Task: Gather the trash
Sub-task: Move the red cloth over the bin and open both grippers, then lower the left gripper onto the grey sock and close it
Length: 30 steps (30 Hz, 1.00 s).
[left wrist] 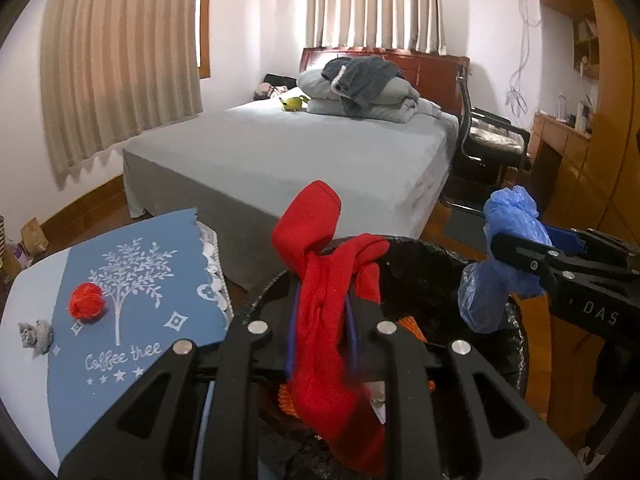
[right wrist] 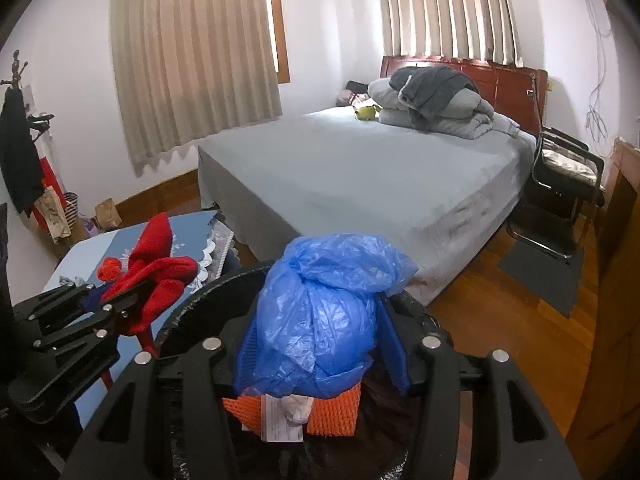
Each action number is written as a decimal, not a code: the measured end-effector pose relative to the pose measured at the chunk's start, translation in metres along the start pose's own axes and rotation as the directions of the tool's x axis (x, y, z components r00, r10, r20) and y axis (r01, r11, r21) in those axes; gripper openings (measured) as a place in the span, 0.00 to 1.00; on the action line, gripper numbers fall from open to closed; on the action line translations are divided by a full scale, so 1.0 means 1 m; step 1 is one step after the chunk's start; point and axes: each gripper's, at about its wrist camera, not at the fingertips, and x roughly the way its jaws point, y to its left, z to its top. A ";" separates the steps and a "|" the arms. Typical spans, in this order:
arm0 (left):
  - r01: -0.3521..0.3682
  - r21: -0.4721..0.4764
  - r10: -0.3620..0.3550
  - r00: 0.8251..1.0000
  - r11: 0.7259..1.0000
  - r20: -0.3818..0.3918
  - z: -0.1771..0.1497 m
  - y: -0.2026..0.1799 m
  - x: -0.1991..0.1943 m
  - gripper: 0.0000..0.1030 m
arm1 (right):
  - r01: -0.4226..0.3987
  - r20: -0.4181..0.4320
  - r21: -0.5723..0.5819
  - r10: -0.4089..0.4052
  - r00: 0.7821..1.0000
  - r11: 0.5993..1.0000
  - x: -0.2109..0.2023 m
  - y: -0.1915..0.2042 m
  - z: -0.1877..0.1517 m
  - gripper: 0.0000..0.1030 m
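My left gripper [left wrist: 322, 312] is shut on a red cloth [left wrist: 316, 240], which sticks up between the jaws and hangs down over the bin [left wrist: 440, 256], a round one with a black liner. My right gripper [right wrist: 320, 344] is shut on a knotted blue plastic bag [right wrist: 320, 308], held just above the same bin's rim [right wrist: 224, 280]. Inside the bin lie an orange net [right wrist: 336, 412] and some paper. On the blue tablecloth [left wrist: 132, 280] to the left rest a red crumpled ball [left wrist: 86, 306] and a grey crumpled scrap [left wrist: 36, 334].
A grey bed [left wrist: 300, 152] with folded bedding stands beyond the bin. A black chair [left wrist: 492, 140] and wooden cabinets [left wrist: 600, 168] are on the right. Paper bags [right wrist: 108, 212] and a coat rack [right wrist: 16, 160] line the left wall.
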 end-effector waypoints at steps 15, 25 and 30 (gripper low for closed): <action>-0.096 -0.055 0.097 0.995 0.994 0.012 -0.011 0.047 -0.015 0.78 | 0.025 0.027 0.015 -0.025 0.999 1.000 0.000 -0.003 0.001 0.94; -0.277 -0.150 0.284 0.958 0.949 0.030 -0.020 0.115 -0.057 0.86 | -0.078 0.036 -0.031 0.079 0.996 0.996 0.011 0.050 0.008 0.94; -0.353 -0.189 0.363 0.932 0.916 0.020 -0.030 0.152 -0.073 0.87 | -0.150 0.023 -0.070 0.152 0.988 0.986 0.028 0.093 0.015 0.94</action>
